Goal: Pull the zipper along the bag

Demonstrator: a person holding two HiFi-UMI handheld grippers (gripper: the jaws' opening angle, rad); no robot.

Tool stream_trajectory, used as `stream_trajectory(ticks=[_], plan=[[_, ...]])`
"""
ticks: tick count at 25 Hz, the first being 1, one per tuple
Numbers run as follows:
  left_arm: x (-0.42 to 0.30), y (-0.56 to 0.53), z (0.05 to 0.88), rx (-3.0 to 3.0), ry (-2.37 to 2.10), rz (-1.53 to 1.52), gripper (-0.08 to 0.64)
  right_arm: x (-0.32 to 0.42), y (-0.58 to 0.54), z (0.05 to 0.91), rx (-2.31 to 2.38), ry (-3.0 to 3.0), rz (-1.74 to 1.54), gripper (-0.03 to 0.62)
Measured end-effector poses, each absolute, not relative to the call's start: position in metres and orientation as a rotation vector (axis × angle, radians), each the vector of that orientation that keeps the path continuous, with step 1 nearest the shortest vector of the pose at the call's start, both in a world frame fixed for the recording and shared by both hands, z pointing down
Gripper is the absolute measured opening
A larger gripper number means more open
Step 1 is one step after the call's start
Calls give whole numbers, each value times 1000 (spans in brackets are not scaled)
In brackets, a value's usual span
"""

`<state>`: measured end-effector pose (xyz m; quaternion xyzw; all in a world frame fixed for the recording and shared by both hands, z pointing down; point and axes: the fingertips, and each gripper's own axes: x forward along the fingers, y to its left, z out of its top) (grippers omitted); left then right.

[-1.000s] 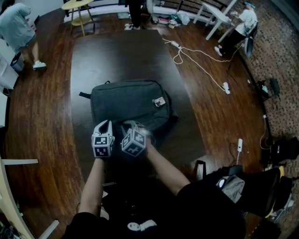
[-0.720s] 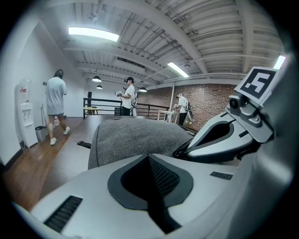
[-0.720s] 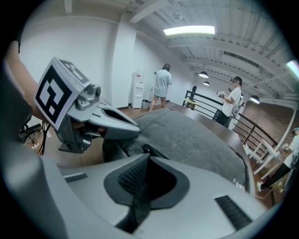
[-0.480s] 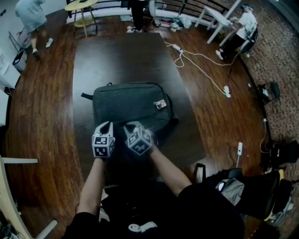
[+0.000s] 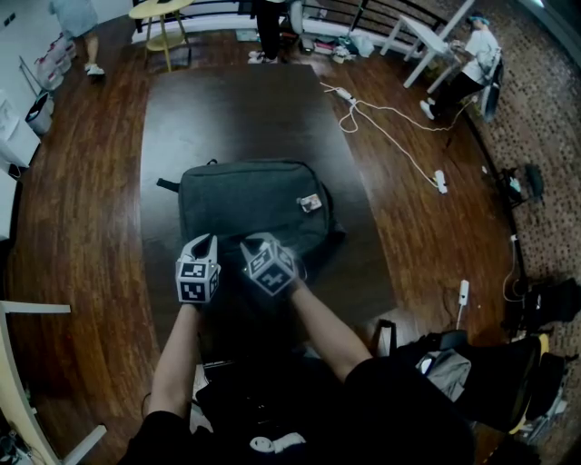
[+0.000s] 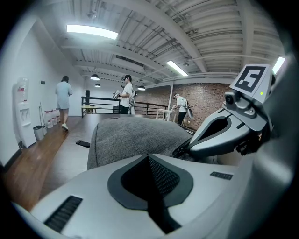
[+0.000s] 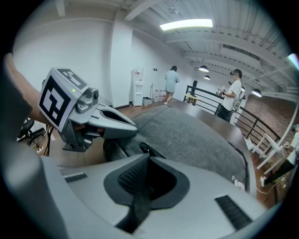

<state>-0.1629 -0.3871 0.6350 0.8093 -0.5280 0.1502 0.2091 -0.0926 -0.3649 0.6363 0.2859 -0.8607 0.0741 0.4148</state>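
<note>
A grey backpack (image 5: 250,204) lies flat on a dark table (image 5: 236,109), with a small tag (image 5: 310,202) near its right side. Both grippers sit side by side at its near edge. My left gripper (image 5: 211,240) is shut, its tip (image 6: 148,157) against the grey fabric (image 6: 135,133); whether fabric is pinched is hidden. My right gripper (image 5: 250,241) is shut too, and the black zipper pull (image 7: 145,150) runs into its tip (image 7: 148,158). The left gripper view shows the right gripper (image 6: 224,135) reaching to the zipper line.
Wood floor surrounds the table. A white cable (image 5: 381,118) with plugs trails at the right. A yellow stool (image 5: 154,14) and a white table (image 5: 427,32) stand at the back, where people are standing. Dark bags (image 5: 449,363) lie on the floor at my right.
My right gripper has rolled a little about its own line while staying at the bag's near edge. The left gripper has kept still. A person at the far left has walked away.
</note>
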Motion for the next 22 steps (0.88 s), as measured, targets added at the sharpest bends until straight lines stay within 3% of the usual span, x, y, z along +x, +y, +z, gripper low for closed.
stream_trajectory(ticks=[22], plan=[[-160,-384,636,2239,-1478,432,0,-59,-369,633,711,-2159,194,17]])
